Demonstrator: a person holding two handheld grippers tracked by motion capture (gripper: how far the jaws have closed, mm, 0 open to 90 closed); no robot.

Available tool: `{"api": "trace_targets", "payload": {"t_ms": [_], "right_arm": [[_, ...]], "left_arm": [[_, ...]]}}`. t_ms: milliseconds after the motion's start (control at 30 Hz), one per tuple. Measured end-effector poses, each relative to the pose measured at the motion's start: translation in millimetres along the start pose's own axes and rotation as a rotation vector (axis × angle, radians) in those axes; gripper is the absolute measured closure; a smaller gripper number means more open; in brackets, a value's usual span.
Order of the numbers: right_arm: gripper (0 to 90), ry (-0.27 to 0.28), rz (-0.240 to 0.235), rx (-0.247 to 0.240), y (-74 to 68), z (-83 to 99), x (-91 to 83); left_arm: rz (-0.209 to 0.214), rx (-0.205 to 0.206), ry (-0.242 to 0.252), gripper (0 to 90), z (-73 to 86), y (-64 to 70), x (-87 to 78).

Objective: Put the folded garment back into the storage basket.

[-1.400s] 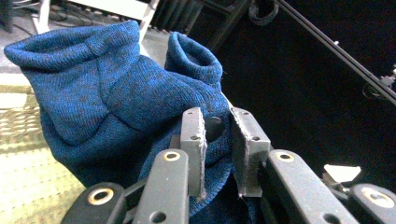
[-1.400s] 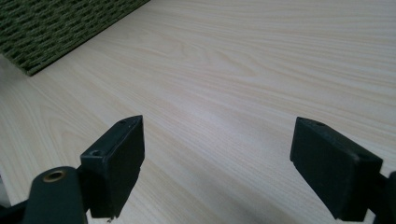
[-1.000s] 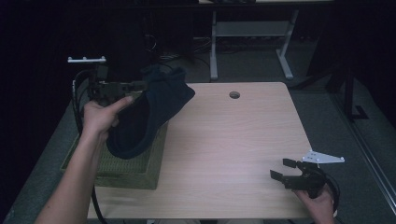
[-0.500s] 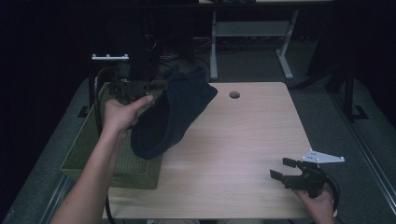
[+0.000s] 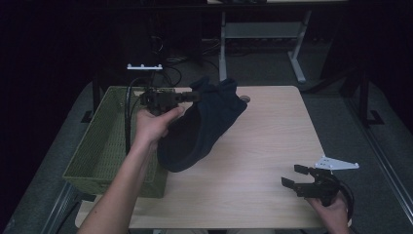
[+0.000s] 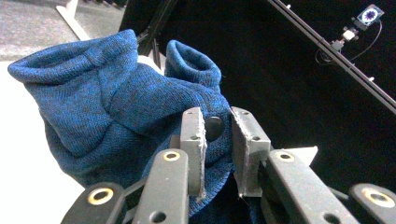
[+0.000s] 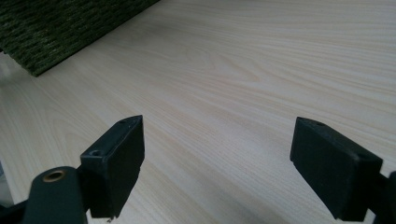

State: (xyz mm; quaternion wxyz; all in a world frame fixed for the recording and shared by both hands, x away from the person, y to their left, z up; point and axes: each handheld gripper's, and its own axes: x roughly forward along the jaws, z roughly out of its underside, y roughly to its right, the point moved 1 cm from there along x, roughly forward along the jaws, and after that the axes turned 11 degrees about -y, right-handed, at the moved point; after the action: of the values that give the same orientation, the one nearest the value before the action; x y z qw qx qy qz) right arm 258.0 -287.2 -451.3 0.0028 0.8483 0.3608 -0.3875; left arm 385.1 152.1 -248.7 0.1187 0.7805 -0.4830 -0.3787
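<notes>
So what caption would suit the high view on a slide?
Left gripper lifts a dark blue knit garment beside a green basket; open right gripper waits.

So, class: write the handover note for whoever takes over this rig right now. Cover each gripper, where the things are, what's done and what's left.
Left gripper: shut on the dark blue garment, held up above the table; its lower end hangs by the basket's near right corner.
Right gripper: open, holding nothing, low over the table's near right corner.
Green basket: at the table's left edge.
Done: garment is out of the basket.
Left: probably set it down on the bare table, perhaps with the right gripper's help.
</notes>
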Motion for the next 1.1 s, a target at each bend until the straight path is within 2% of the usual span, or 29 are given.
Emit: {"api": "trace_targets", "payload": {"t_ms": [100,300,333,367,400,433,500,600,633,667,767,833,867,933,1100], "right_arm": [[17.4,-0.002,-0.003,0.001,0.6,-0.2,0.0],[17.4,-0.003,-0.009,0.001,2.3,-1.5,-0.6],[17.4,0.0,-0.007,-0.002,2.9,-1.9,-0.7],[17.4,-0.005,-0.005,0.0,3.2,-2.1,-1.2],[17.4,-0.005,-0.006,0.0,3.5,-2.2,-1.3],[17.4,-0.006,-0.008,0.001,3.7,-2.3,-1.4],[17.4,-0.008,-0.008,0.003,4.4,-2.5,-1.2],[17.4,-0.005,-0.009,0.002,5.2,-2.8,-1.3],[17.4,-0.005,-0.009,0.002,5.2,-2.8,-1.3],[17.4,-0.005,-0.012,0.003,5.1,-3.1,-1.4],[17.7,-0.002,-0.027,0.005,4.6,-3.6,-1.6],[17.9,-0.003,-0.028,0.003,3.7,-4.1,-1.7],[18.8,-0.003,-0.034,-0.005,2.3,-5.2,-1.5],[18.8,-0.006,-0.037,-0.009,0.7,-6.4,-0.7],[20.4,-0.018,-0.052,-0.021,-3.6,-9.3,2.2]], "left_arm": [[0.018,-0.008,-0.001,76.3,3.9,-0.5,12.2],[-0.005,-0.044,-0.03,76.2,17.8,-6.9,37.8],[-0.005,-0.044,-0.03,76.2,17.8,-6.9,37.8],[-0.012,-0.058,-0.045,76.2,24.7,-11.0,50.0],[-0.012,-0.058,-0.045,76.1,24.7,-11.0,50.0],[-0.015,-0.072,-0.06,76.1,30.9,-14.3,62.1],[-0.027,-0.08,-0.083,76.1,36.6,-17.8,74.3],[-0.04,-0.09,-0.118,76.0,45.0,-22.8,90.5],[-0.04,-0.09,-0.118,75.9,45.0,-22.8,90.5],[-0.038,-0.099,-0.138,75.9,52.5,-27.2,102.0],[-0.033,-0.111,-0.159,75.8,64.4,-31.1,114.4],[-0.031,-0.114,-0.171,75.6,68.9,-32.7,118.1],[-0.029,-0.124,-0.184,75.4,77.3,-36.3,124.4],[-0.023,-0.133,-0.193,75.2,84.2,-38.8,128.6],[-0.035,-0.132,-0.22,73.4,95.3,-40.6,131.4]]}}
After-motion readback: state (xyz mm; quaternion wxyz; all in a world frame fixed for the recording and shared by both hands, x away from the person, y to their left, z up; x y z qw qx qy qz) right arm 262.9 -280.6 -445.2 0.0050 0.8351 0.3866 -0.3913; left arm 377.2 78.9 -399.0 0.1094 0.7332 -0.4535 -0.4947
